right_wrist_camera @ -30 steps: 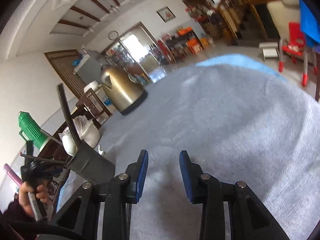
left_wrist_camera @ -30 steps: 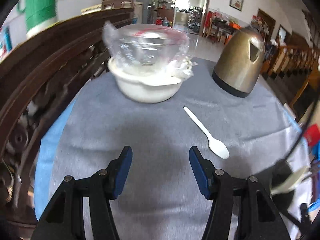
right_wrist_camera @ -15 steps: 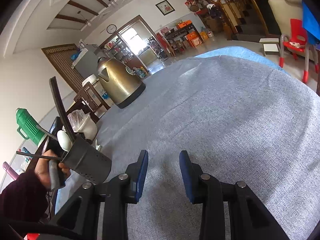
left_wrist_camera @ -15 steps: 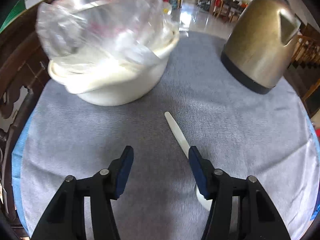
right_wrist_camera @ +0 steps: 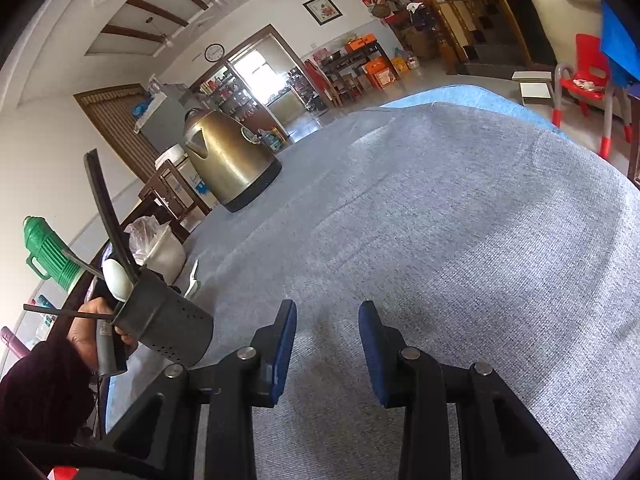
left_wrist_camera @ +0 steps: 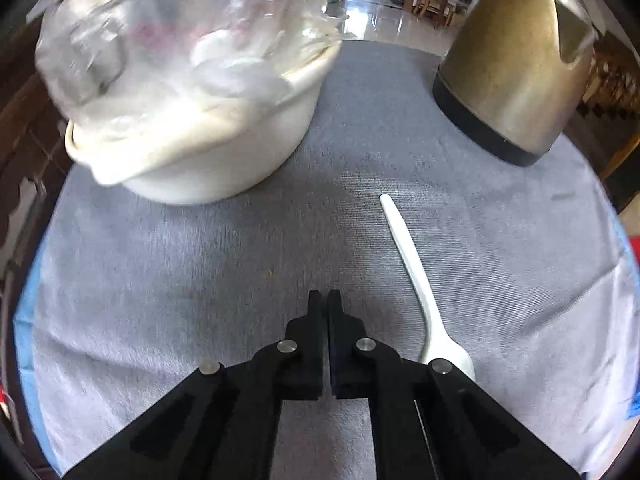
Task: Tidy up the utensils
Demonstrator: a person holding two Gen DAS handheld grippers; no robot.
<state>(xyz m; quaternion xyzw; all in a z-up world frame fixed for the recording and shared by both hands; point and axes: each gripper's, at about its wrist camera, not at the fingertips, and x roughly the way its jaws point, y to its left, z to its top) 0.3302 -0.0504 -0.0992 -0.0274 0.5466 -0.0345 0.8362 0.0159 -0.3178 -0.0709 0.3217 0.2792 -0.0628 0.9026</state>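
A white plastic spoon [left_wrist_camera: 416, 268] lies on the grey cloth, handle pointing away, bowl end partly hidden under my left gripper's right arm. My left gripper [left_wrist_camera: 325, 300] is shut and empty, just left of the spoon. In the right wrist view the spoon [right_wrist_camera: 193, 280] shows small beside a dark perforated utensil holder [right_wrist_camera: 168, 320] that holds a black utensil and a white spoon. My right gripper [right_wrist_camera: 327, 312] is open and empty above the cloth, to the right of the holder.
A white bowl with a clear plastic bag in it [left_wrist_camera: 192, 92] stands far left, a brass-coloured kettle [left_wrist_camera: 516, 64] far right. The kettle [right_wrist_camera: 228, 160] and a green flask [right_wrist_camera: 48, 252] show in the right wrist view. The grey cloth [right_wrist_camera: 460, 220] covers the table.
My left gripper has moved forward toward the bowl and shut its jaws on nothing, left of the spoon. The right gripper has stayed open and nearly still.
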